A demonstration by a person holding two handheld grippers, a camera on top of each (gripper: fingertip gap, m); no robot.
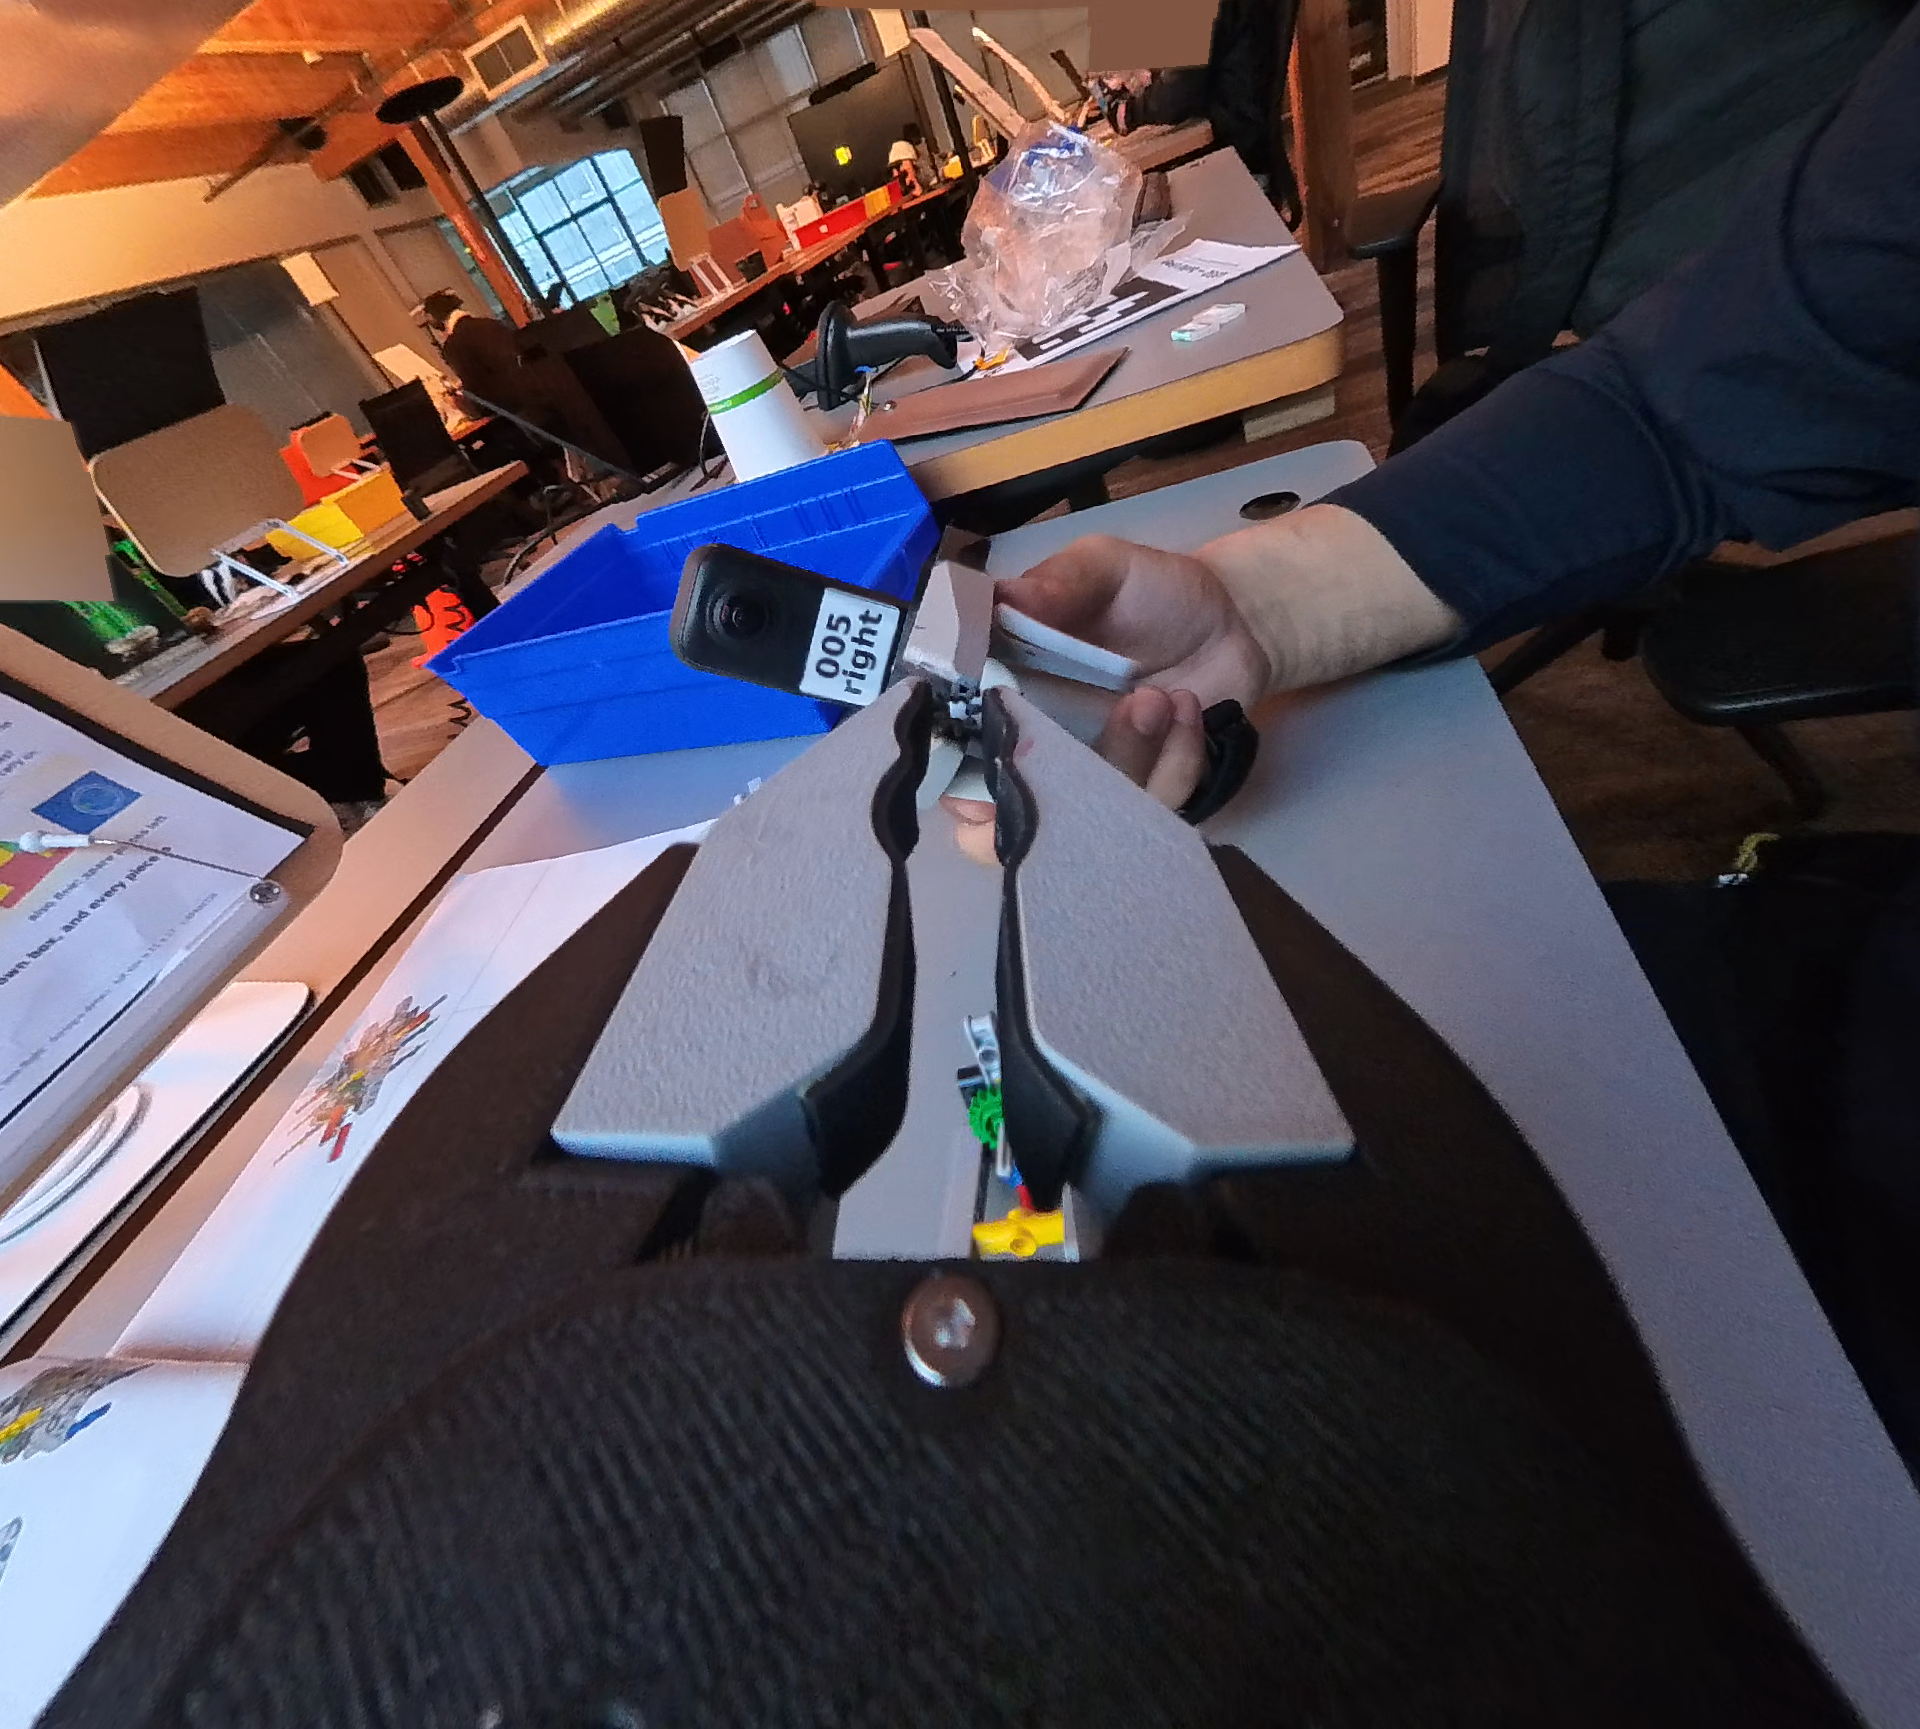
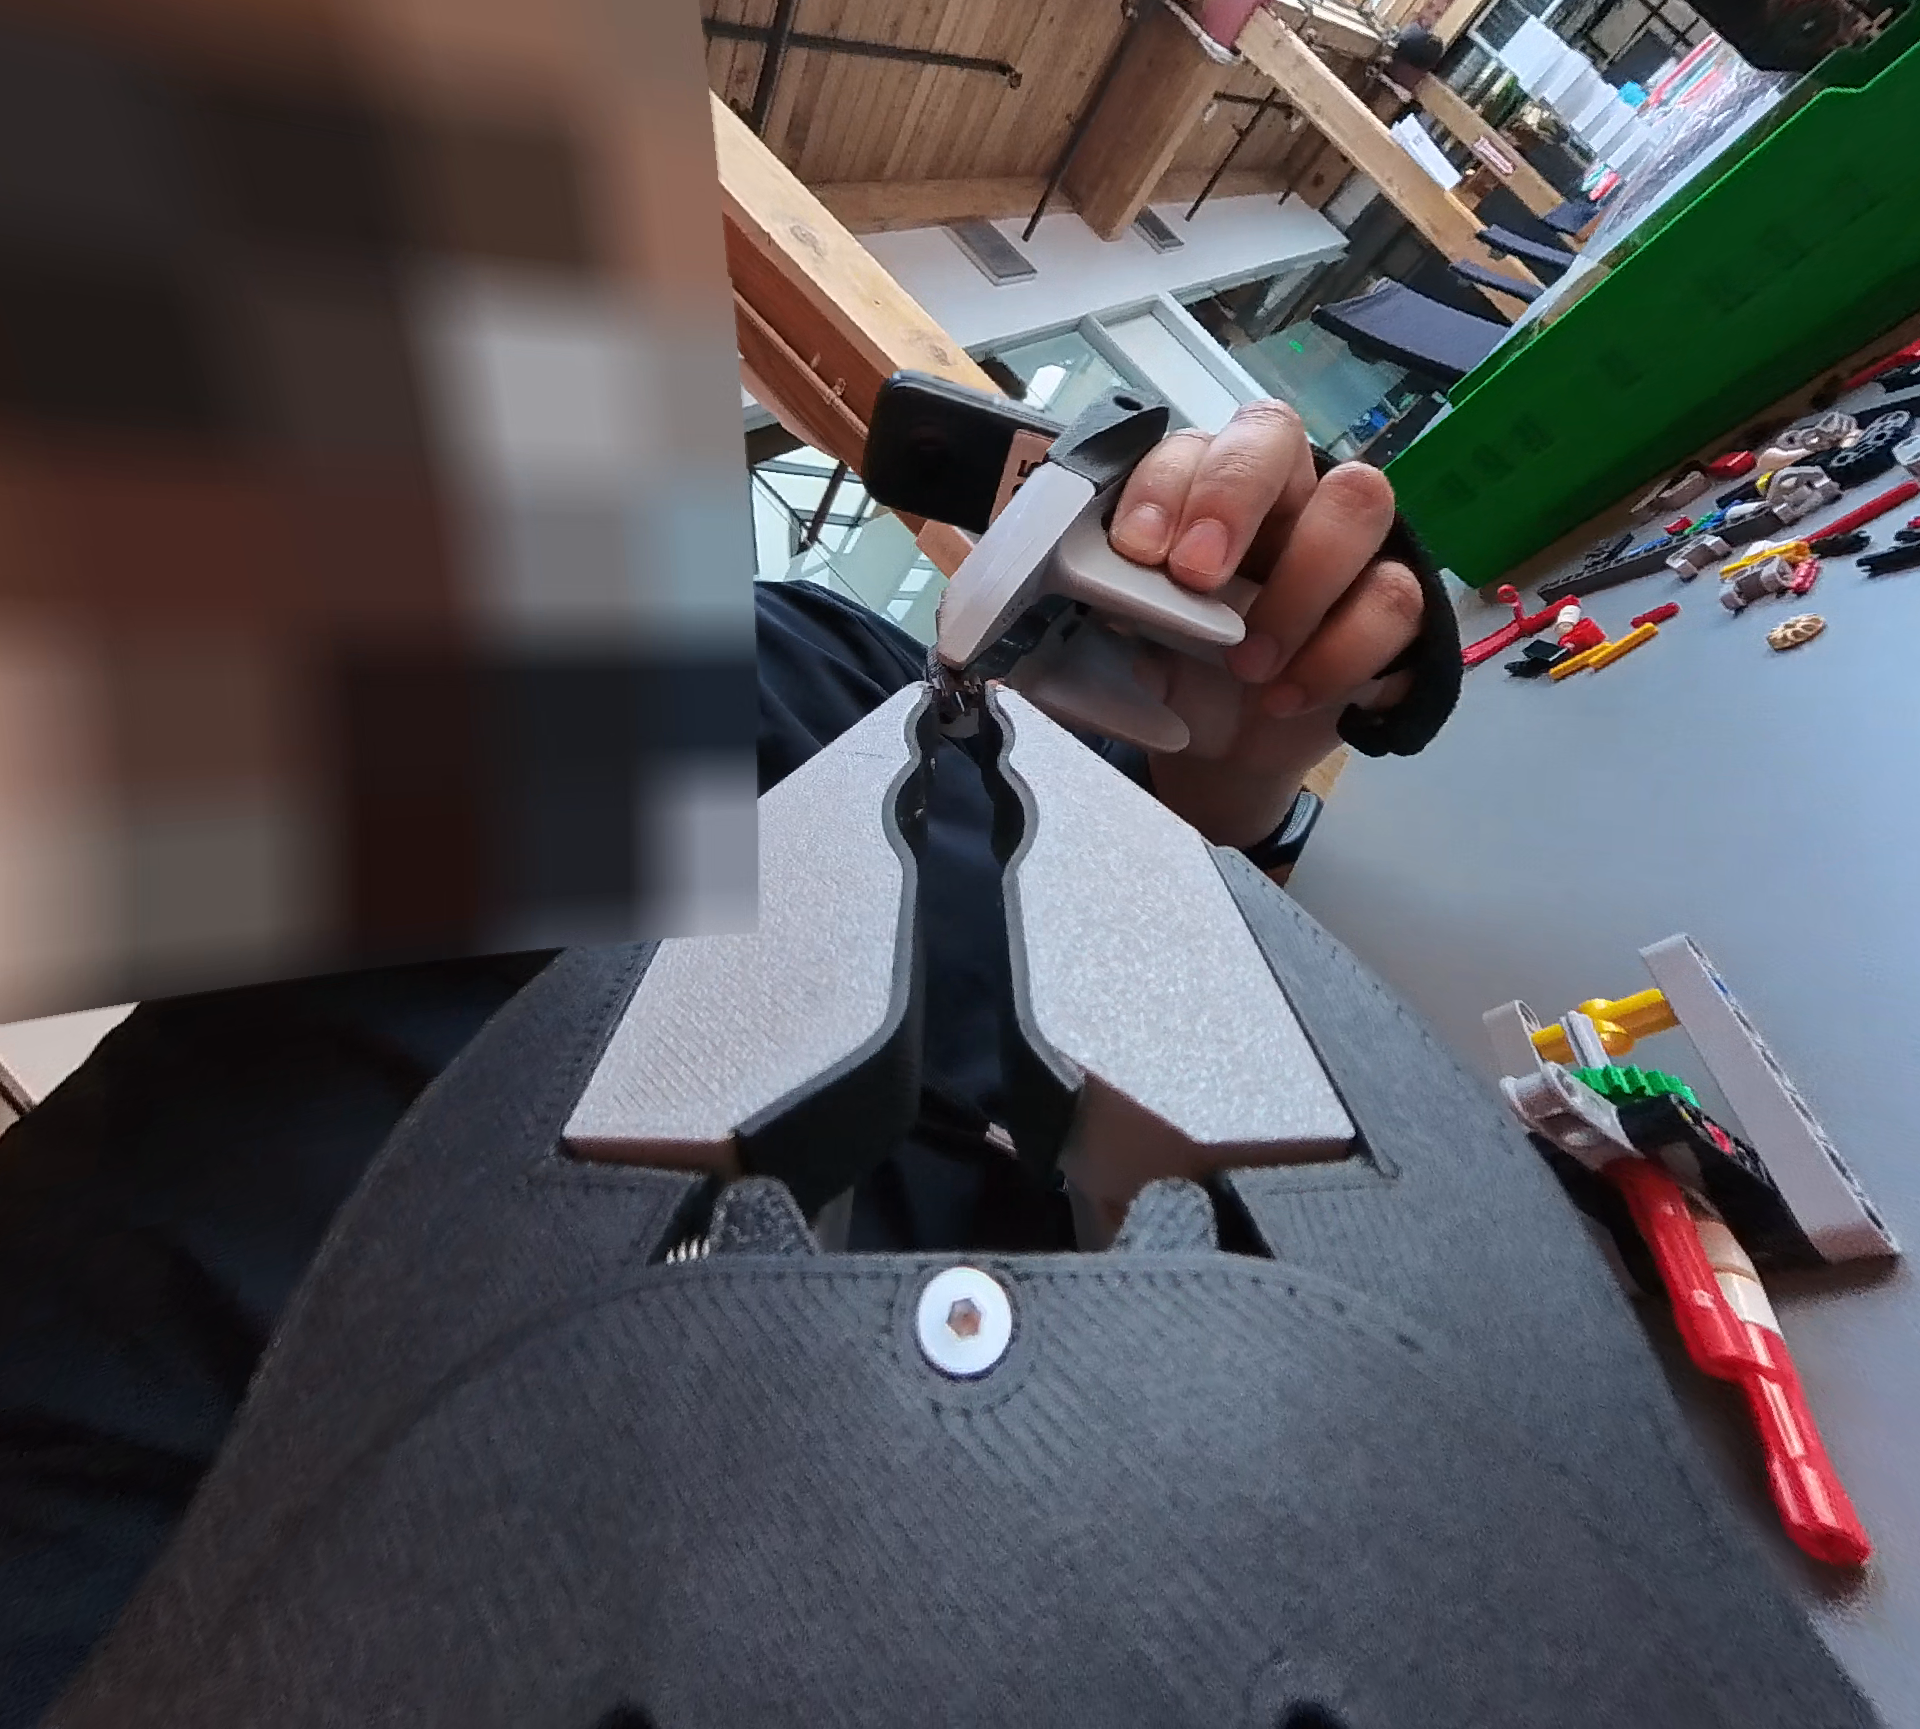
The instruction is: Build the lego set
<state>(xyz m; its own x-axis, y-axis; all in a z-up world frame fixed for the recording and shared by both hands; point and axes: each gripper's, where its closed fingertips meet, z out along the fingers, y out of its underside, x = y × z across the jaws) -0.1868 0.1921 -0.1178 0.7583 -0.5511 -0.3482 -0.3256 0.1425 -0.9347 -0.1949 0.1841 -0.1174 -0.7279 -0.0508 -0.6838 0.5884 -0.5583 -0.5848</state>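
My two grippers meet tip to tip above the grey table (image 1: 1455, 848). In the left wrist view my left gripper (image 1: 961, 711) is shut on a small black and grey toy building piece (image 1: 966, 705). The right gripper's fingers (image 1: 951, 630) come down onto the same piece from the far side, held by a hand (image 1: 1143, 619). In the right wrist view my right gripper (image 2: 958, 705) is shut on the small dark piece (image 2: 954, 711), and the left gripper's fingertips (image 2: 961, 630) pinch it from above. How much of the piece each pair of pads covers is hidden.
A blue bin (image 1: 644, 640) stands behind the grippers. A green bin (image 2: 1662, 349) and loose toy pieces (image 2: 1766, 516) lie at the far right. A partly built assembly with red, green and yellow parts (image 2: 1683, 1160) lies near my right gripper. Printed sheets (image 1: 135, 879) lie at the left. Left and right tips are no more than a few centimetres apart.
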